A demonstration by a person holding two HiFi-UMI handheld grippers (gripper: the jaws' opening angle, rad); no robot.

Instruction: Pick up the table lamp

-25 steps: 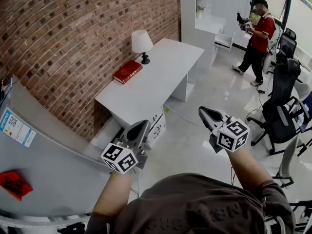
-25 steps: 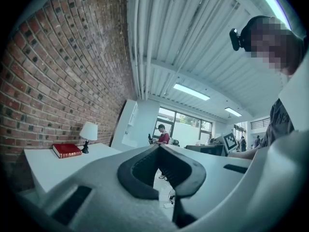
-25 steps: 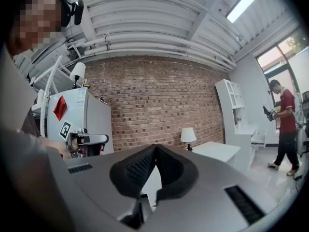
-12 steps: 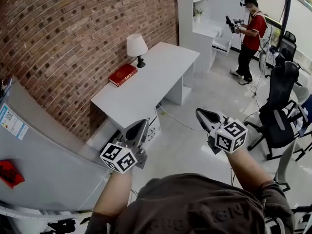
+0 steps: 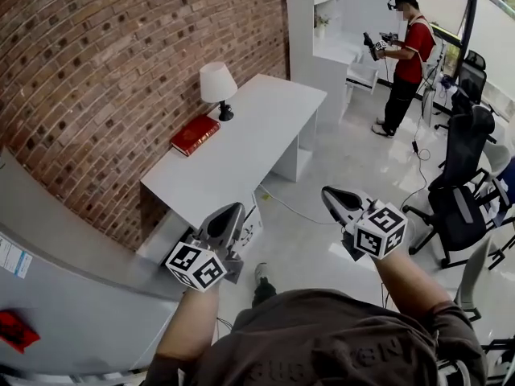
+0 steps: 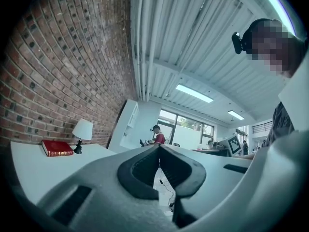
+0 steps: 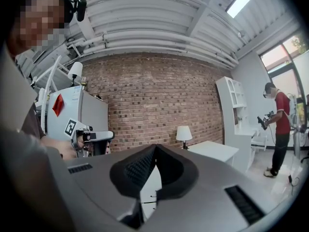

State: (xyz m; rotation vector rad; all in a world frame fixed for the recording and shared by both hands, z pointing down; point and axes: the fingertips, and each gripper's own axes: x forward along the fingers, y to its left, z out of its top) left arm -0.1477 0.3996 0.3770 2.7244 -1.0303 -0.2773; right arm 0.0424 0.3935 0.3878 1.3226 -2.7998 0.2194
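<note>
The table lamp (image 5: 217,87), with a white shade on a dark base, stands at the far end of the white desk (image 5: 241,147), close to the brick wall. It is small in the left gripper view as the lamp (image 6: 82,132) and in the right gripper view as the lamp (image 7: 183,135). A red book (image 5: 193,135) lies beside it. My left gripper (image 5: 233,209) is shut and holds nothing, short of the desk's near corner. My right gripper (image 5: 328,193) is also shut and holds nothing, out over the floor to the right of the desk. Both are far from the lamp.
A grey cabinet (image 5: 64,296) stands at the near left against the brick wall. A person in a red shirt (image 5: 406,55) stands at the back right by white shelving. A black office chair (image 5: 463,179) is at the right. Glossy floor lies between me and the desk.
The desk, lamp and book have slid left in the head view as I moved forward, and the cabinet has slid left and down. Both grippers stay shut. The person in red has shifted a little left.
</note>
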